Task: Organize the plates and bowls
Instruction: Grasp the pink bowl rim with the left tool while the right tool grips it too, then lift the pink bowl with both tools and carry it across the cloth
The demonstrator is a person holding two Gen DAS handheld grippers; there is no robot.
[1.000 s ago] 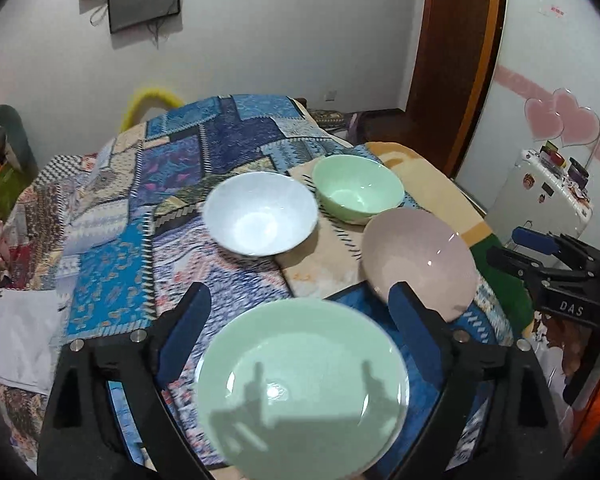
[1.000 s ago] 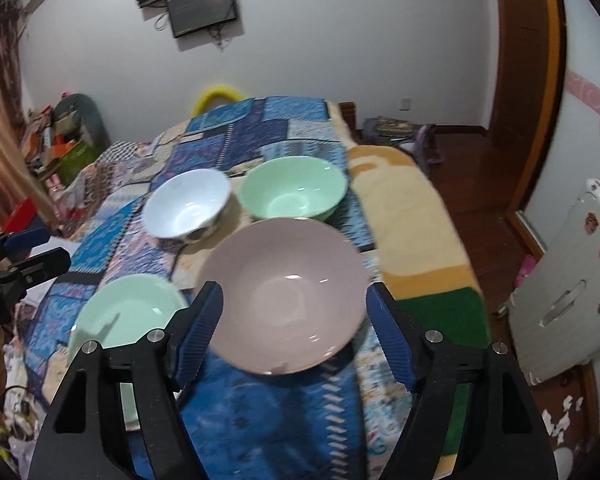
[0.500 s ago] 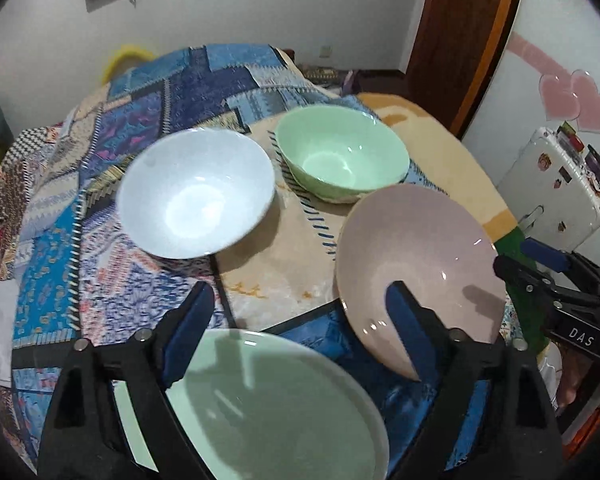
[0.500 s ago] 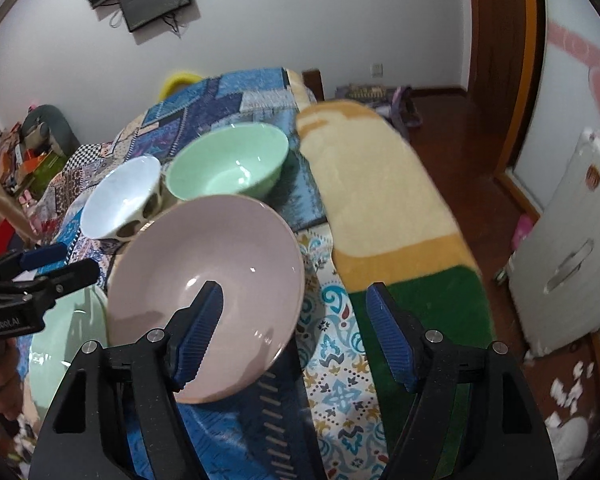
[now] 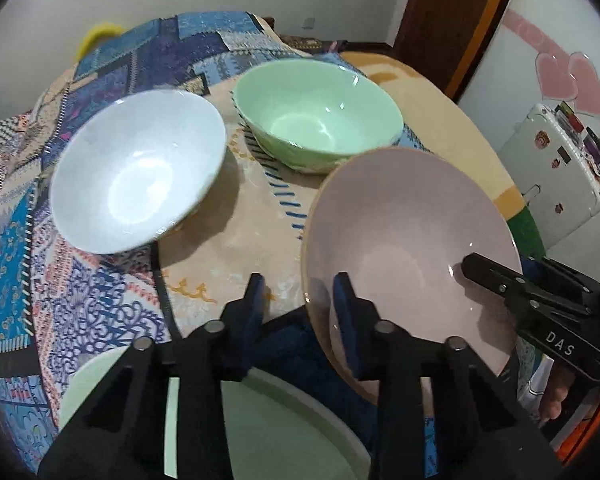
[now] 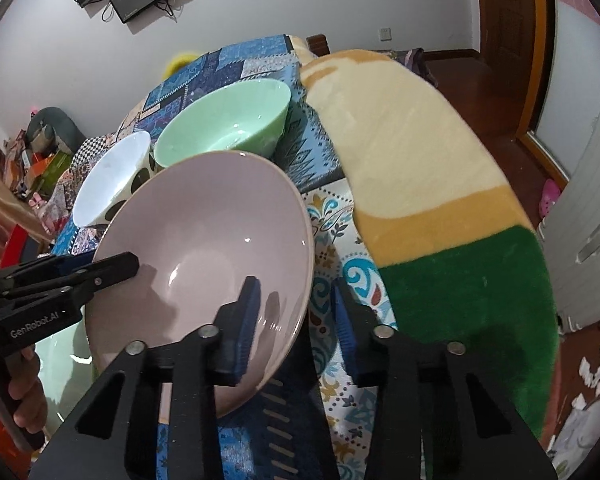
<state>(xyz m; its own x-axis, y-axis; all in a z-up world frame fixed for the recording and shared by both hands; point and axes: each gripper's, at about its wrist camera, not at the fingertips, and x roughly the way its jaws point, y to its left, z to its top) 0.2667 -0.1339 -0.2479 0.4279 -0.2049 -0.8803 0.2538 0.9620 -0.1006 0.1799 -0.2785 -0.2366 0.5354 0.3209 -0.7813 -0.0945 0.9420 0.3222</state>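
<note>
A pink plate (image 5: pixel 400 232) (image 6: pixel 204 232) rests on the patchwork cloth. My left gripper (image 5: pixel 300 308) (image 6: pixel 120 270) straddles its left rim, one finger inside and one outside. Its jaws are closing, and cloth still shows between the outer pad and the rim. My right gripper (image 6: pixel 296 312) (image 5: pixel 472 268) straddles the right rim the same way, jaws closing with a gap left. A pale green plate (image 5: pixel 280 420) (image 6: pixel 64 356) lies under the left gripper's body. Behind stand a white bowl (image 5: pixel 136 176) (image 6: pixel 108 184) and a green bowl (image 5: pixel 320 112) (image 6: pixel 224 120).
A yellow and green blanket (image 6: pixel 420 160) covers the table's right side up to its edge. A white cabinet (image 5: pixel 556 168) stands beyond that edge, with a wooden door (image 5: pixel 452 20) behind it. A hand (image 6: pixel 24 392) holds the left gripper.
Both grippers came down and their jaws narrowed. The left one shifted right, from over the green plate to the pink plate's left rim. The right one moved to its right rim.
</note>
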